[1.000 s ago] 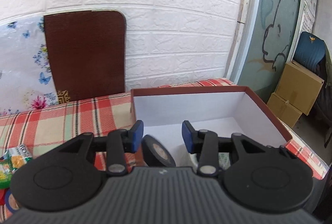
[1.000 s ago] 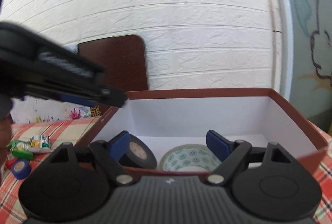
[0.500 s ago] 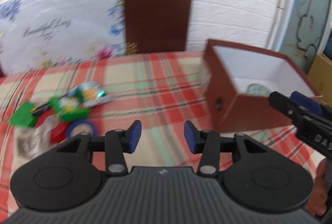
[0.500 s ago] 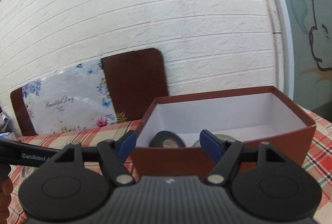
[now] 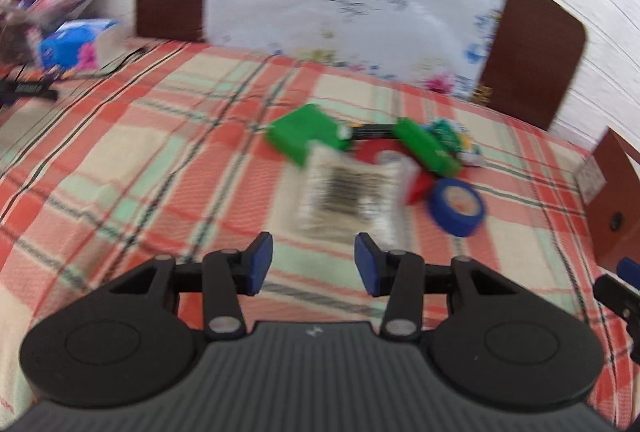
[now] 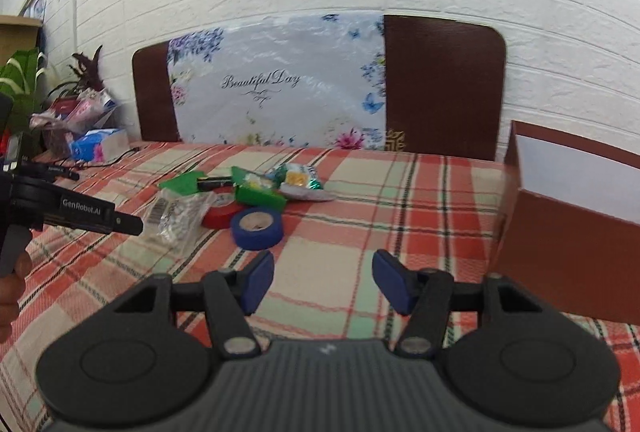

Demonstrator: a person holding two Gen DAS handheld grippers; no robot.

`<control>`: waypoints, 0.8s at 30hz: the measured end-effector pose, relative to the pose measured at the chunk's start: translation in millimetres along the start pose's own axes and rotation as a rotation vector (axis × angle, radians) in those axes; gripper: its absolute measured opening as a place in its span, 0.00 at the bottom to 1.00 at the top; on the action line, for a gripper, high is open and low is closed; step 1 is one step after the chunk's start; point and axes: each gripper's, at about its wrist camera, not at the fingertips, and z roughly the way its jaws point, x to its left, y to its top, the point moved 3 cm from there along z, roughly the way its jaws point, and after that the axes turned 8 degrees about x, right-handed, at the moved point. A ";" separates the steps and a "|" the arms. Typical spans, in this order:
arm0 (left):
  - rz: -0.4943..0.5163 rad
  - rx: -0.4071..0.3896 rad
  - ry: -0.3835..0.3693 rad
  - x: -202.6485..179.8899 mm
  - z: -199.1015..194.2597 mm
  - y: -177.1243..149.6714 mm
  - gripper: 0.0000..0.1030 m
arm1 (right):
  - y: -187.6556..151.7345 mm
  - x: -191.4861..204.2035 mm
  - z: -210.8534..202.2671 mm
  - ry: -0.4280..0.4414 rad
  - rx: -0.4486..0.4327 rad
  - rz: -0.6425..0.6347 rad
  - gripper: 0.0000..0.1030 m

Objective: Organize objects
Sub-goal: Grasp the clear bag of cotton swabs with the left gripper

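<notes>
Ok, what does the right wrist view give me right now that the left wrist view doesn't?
Only the right wrist view shows the brown box's white inside wall, the snack packet's yellow print, readable "Beautiful Day" lettering and the left gripper's body from the side.

Only the left wrist view, which is blurred, shows the left gripper open, with the clear bag straight ahead.

Both show the blue tape roll, red tape roll, green pieces and the plaid tablecloth. The right gripper is open too.
</notes>
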 end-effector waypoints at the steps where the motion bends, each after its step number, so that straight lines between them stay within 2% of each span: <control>1: -0.027 0.003 -0.001 10.0 2.0 0.3 0.46 | 1.9 6.2 3.9 0.008 0.008 -0.010 0.54; 6: -0.104 -0.002 -0.013 45.9 12.0 -0.4 0.46 | 11.2 31.1 29.8 0.033 0.057 -0.061 0.54; 11: -0.149 -0.001 -0.077 64.6 18.8 6.0 0.46 | 24.6 53.5 61.6 0.037 0.091 -0.113 0.54; 14: -0.119 -0.011 -0.136 60.4 23.4 19.3 0.47 | 34.3 70.3 72.3 0.109 0.098 -0.133 0.54; 16: -0.092 -0.010 -0.192 53.2 28.1 28.9 0.55 | 38.9 84.3 81.0 0.160 0.112 -0.145 0.54; 17: -0.077 0.000 -0.229 49.0 32.3 33.3 0.62 | 40.5 92.2 86.2 0.170 0.119 -0.160 0.54; 18: -0.065 0.012 -0.256 44.8 36.6 36.3 0.63 | 40.8 101.2 92.8 0.183 0.134 -0.179 0.55; 20: -0.028 0.028 -0.289 35.2 45.7 41.0 0.63 | 39.0 112.6 104.7 0.210 0.163 -0.209 0.55; 22: 0.003 0.039 -0.295 27.0 55.0 43.9 0.63 | 36.1 123.0 117.3 0.202 0.181 -0.228 0.55; 24: 0.014 0.067 -0.325 22.0 66.9 43.4 0.57 | 33.8 127.1 131.5 0.212 0.211 -0.221 0.55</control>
